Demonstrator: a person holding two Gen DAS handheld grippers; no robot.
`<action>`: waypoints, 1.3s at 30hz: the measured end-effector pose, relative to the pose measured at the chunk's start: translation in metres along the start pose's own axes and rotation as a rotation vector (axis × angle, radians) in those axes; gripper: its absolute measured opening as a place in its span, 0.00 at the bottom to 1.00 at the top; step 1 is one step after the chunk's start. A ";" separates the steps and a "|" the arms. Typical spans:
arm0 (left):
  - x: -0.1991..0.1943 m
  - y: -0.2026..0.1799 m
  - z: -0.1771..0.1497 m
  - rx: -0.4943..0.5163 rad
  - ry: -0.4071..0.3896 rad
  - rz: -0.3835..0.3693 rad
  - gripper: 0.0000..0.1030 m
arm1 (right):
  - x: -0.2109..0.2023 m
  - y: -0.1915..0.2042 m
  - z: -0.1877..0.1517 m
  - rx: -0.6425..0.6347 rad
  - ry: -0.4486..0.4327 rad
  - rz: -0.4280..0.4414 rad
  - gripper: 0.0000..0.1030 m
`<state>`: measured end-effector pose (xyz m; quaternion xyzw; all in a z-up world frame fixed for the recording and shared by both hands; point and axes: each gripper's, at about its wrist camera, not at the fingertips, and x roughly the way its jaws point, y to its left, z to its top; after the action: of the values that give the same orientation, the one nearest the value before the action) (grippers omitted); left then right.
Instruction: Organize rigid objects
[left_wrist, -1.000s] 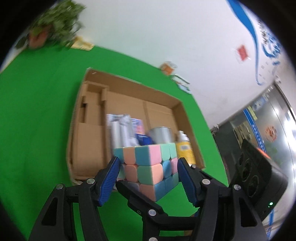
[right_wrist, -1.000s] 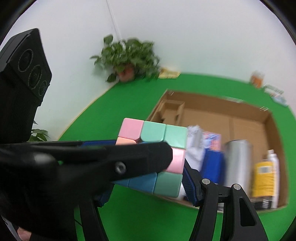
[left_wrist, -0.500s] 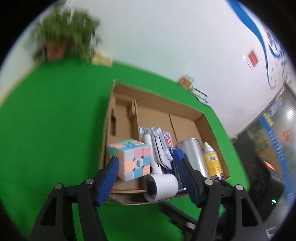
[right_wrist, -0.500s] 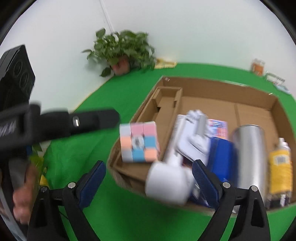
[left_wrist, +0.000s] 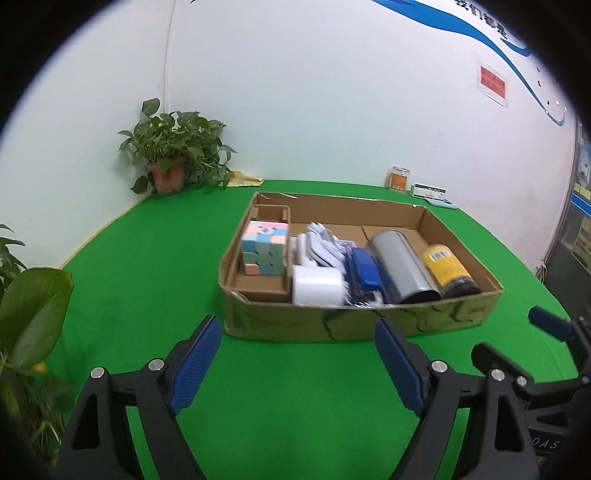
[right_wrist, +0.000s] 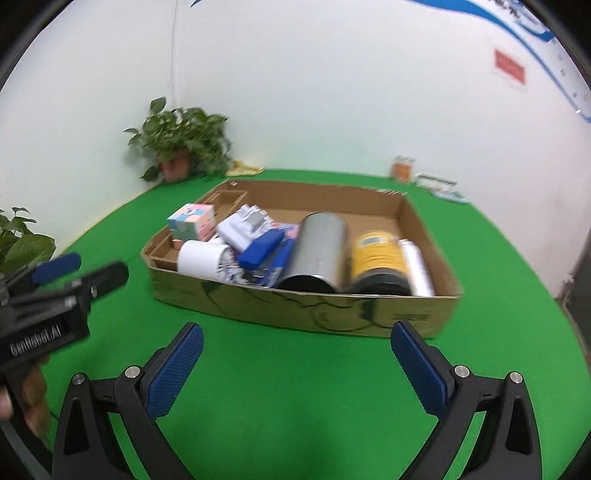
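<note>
Left wrist view shows the pastel cube (left_wrist: 265, 248) now resting in the cardboard box's (left_wrist: 354, 325) left compartment at mid-frame, while the left gripper (left_wrist: 297, 363) and right gripper (right_wrist: 295, 363), jaws just opened and empty, have backed away, so this placement looks finished.

The box (left_wrist: 332, 325) front wall hides the lower parts of the roll (left_wrist: 317, 290), can (left_wrist: 404, 269) and bottle (left_wrist: 448, 271). Right view is motion-blurred. A hand (right_wrist: 31, 391) is cut off at its left edge.
</note>
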<state>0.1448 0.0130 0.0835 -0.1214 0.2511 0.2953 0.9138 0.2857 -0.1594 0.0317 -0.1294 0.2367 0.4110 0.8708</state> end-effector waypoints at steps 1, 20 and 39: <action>-0.005 -0.006 -0.002 0.006 -0.010 0.003 0.83 | -0.006 -0.003 -0.003 0.004 -0.005 0.000 0.99; -0.043 -0.041 -0.033 0.015 0.000 0.019 0.83 | -0.065 -0.022 -0.048 0.038 -0.033 -0.033 0.99; -0.051 -0.045 -0.044 0.026 0.004 0.016 0.83 | -0.062 -0.018 -0.057 0.020 -0.012 -0.048 0.99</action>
<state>0.1189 -0.0635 0.0765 -0.1079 0.2576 0.2991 0.9124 0.2482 -0.2349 0.0157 -0.1240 0.2326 0.3883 0.8830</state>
